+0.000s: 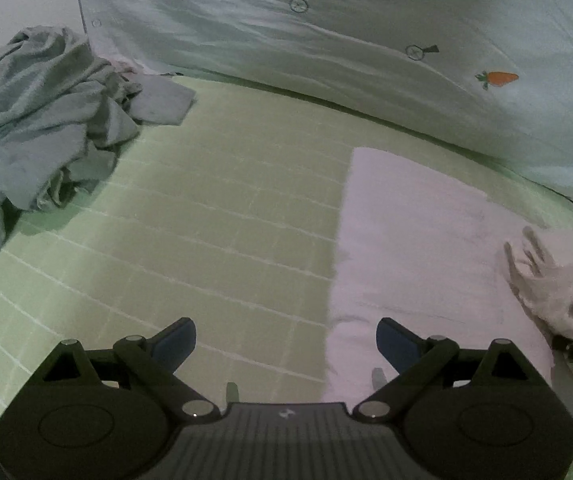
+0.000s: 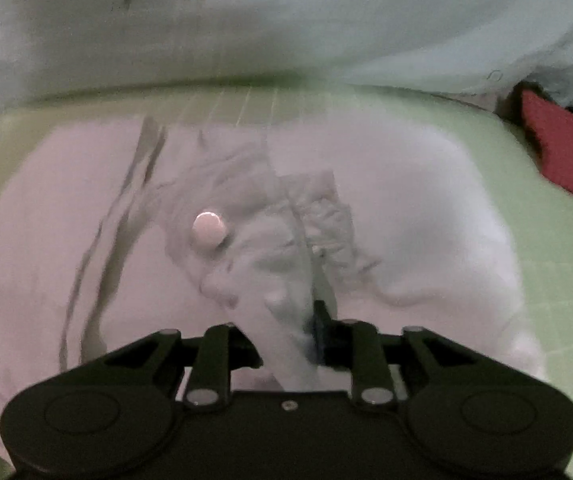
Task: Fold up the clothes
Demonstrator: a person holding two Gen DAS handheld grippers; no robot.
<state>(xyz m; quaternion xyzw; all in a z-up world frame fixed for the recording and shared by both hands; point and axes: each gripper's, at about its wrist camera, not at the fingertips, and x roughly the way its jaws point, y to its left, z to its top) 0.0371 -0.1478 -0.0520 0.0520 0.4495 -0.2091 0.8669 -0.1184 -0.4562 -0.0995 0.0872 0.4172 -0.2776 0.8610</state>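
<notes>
A white garment (image 1: 414,248) lies partly folded on the green grid mat (image 1: 214,216), at the right in the left wrist view. My left gripper (image 1: 286,344) is open and empty, low over the mat at the garment's left edge. In the right wrist view the white garment (image 2: 406,200) fills the middle, with a round pale button (image 2: 208,229) on bunched fabric. My right gripper (image 2: 286,340) is shut on a pinched fold of the white garment. The right gripper's end with bunched white cloth shows at the right edge of the left wrist view (image 1: 558,292).
A crumpled grey-green pile of clothes (image 1: 42,120) sits at the mat's far left. A pale bedsheet with a carrot print (image 1: 498,78) rises behind the mat. A red cloth (image 2: 566,156) lies at the far right.
</notes>
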